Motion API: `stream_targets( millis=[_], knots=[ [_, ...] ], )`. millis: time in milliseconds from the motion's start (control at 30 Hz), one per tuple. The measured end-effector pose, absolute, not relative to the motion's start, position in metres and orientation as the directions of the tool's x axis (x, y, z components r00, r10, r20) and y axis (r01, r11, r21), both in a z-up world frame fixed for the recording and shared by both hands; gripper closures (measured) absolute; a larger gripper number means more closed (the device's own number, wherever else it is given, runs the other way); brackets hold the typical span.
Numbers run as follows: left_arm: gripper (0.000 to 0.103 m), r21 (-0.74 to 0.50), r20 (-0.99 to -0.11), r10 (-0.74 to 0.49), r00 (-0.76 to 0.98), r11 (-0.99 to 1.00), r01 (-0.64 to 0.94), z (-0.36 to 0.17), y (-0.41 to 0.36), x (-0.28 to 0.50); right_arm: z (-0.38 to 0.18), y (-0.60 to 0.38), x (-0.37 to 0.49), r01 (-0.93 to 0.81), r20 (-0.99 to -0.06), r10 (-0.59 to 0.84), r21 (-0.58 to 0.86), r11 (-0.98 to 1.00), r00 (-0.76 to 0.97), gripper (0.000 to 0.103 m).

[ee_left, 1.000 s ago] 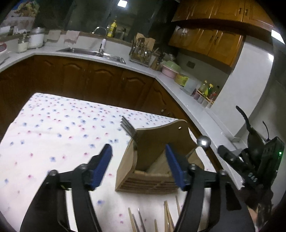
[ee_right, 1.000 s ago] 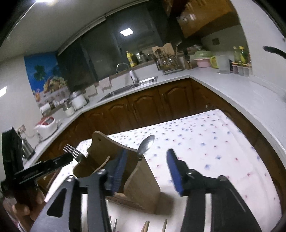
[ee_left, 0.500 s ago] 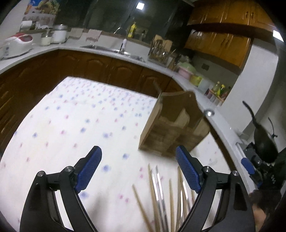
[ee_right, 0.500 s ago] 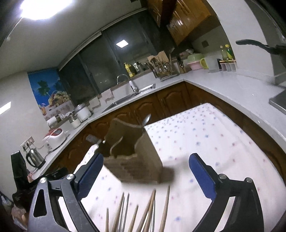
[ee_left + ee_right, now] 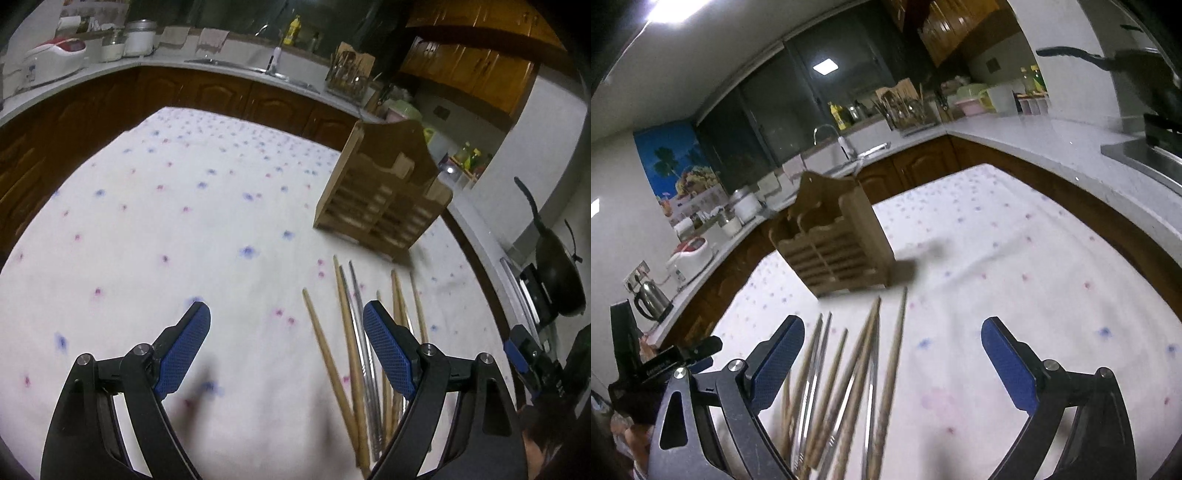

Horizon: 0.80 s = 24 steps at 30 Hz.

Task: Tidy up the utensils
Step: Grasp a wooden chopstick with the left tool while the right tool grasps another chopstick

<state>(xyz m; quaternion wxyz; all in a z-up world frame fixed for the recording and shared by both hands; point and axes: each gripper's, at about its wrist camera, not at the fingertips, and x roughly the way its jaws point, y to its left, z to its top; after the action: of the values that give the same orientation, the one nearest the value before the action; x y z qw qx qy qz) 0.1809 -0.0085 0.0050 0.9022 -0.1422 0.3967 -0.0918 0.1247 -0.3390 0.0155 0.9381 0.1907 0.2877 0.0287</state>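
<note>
I have both tools over the tabletop [image 5: 155, 229], which is covered in a white cloth with small blue and pink flowers. My left hand-held gripper [image 5: 286, 341] has its jaws spread wide with nothing between them, only bare cloth. The chopsticks [image 5: 354, 347] lie loose in a rough bundle just to the right of that gap, and the blue pad of the right-hand finger [image 5: 388, 354] overlaps several of them in the left wrist view; I cannot tell whether it touches them.

My right hand-held gripper [image 5: 892, 354] is also wide apart and holds nothing. In the right wrist view the chopsticks [image 5: 849, 373], wooden ones mixed with a few metal ones, fan out from below the left finger [image 5: 775, 362] toward the middle of the gap, their tips pointing away toward the wooden utensil holder [image 5: 838, 247]. The half of the gap toward the other finger is over bare cloth.

The wooden utensil holder [image 5: 384, 195] stands upright on the cloth beyond the far tips of the chopsticks, apart from them and from both tools.
</note>
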Motion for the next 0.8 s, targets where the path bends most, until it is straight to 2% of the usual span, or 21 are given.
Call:
stream_targets(
  millis=[700,800],
  knots=[
    [0.017,-0.263,-0.777,-0.230,0.587,0.964,0.031,-0.018,-0.021,0.190,-0.005,-0.334,0.133,0.078,-0.591,0.156,0.351,0.933,0.792,0.006],
    [0.017,-0.256,-0.786,-0.228,0.575,0.966,0.033,-0.021,-0.026,0.195,-0.006,-0.330,0.139,0.069,-0.603,0.162,0.341,0.938,0.782,0.010]
  ],
)
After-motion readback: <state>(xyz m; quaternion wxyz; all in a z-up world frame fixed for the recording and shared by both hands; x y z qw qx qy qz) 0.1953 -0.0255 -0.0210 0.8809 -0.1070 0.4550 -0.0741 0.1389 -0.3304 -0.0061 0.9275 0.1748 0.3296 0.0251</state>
